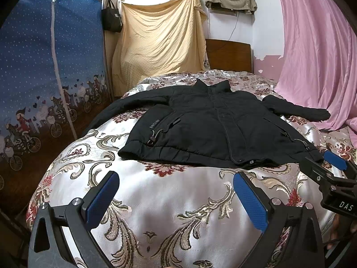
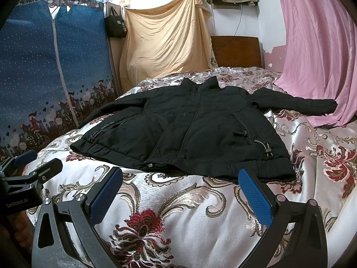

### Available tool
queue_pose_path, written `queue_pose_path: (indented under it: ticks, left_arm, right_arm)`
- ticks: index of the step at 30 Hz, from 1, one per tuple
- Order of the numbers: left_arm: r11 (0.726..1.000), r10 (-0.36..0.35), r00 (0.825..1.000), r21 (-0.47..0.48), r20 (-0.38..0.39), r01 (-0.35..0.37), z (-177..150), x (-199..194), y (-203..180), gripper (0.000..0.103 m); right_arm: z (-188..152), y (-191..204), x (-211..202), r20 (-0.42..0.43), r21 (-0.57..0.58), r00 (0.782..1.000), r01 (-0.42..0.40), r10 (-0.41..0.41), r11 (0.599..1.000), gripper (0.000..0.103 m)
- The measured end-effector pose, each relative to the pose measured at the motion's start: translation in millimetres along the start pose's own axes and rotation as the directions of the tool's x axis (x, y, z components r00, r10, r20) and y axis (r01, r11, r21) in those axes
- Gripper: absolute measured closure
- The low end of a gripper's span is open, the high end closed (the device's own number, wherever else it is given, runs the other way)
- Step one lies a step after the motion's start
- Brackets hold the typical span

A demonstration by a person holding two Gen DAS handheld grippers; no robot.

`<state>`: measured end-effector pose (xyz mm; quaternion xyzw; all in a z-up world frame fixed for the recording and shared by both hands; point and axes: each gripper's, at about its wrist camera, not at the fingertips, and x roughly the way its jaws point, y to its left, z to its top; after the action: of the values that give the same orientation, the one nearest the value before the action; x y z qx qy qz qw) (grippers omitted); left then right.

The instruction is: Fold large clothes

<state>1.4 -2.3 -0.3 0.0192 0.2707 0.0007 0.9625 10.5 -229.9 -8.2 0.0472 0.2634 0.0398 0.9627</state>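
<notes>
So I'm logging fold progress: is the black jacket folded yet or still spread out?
Spread out. The black jacket lies flat, front up on the bed cover, both sleeves stretched sideways, hem unfolded; both grippers are open and off it.

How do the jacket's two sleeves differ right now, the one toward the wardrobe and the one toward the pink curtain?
The sleeve by the wardrobe runs off the bed's edge, its cuff out of sight; the sleeve by the pink curtain lies fully on the bedspread, cuff visible. The wardrobe-side sleeve angles down along the body; the curtain-side one sticks out sideways. Both are black, unfolded, and untouched by either gripper.
</notes>
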Motion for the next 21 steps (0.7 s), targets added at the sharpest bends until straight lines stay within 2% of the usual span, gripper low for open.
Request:
queue_pose_path:
  ticks: [21]
  left_arm:
    - [1.000, 0.002, 1.000, 0.005, -0.002, -0.002, -0.7, 0.0, -2.2, 0.000]
  right_arm:
    - [0.5, 1.0, -1.2, -0.001, 0.000, 1.000, 0.000, 0.000, 1.000, 0.001]
